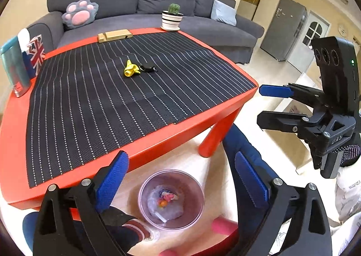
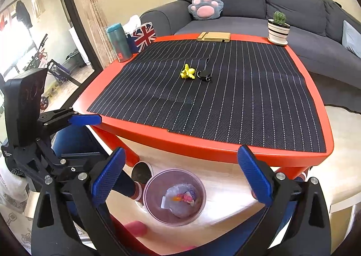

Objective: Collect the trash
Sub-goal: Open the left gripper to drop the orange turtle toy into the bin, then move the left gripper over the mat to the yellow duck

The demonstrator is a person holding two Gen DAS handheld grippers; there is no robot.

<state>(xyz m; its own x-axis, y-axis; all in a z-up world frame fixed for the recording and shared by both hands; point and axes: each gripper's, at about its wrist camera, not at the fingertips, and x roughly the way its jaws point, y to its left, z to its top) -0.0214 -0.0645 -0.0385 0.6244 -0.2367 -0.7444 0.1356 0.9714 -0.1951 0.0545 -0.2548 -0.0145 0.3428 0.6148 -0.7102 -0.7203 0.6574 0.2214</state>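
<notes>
1. Left wrist view shows the grey sofa point(image 1: 158, 8) behind the red table point(image 1: 185, 125); a black striped mat point(image 1: 112, 102) covers most of the table top.
2. On the floor, in front of the table edge, stands a clear trash bin point(image 1: 171, 197); some trash already lies at its bottom.
3. Left tool point(image 1: 180, 188) is released, its blue pads wide apart above the bin, holding nothing; right tool point(image 1: 270, 104) is also released and empty, off the right side of the table.
4. At the far table edge are a striped pot with a cactus point(image 1: 172, 18), a wooden stand point(image 1: 115, 35), a flag tissue box point(image 1: 35, 53) and a teal bottle point(image 1: 15, 68).
5. Near the middle of the mat lie the yellow scrap point(image 1: 130, 69) and a small black object point(image 1: 147, 67), just beside each other.
</notes>
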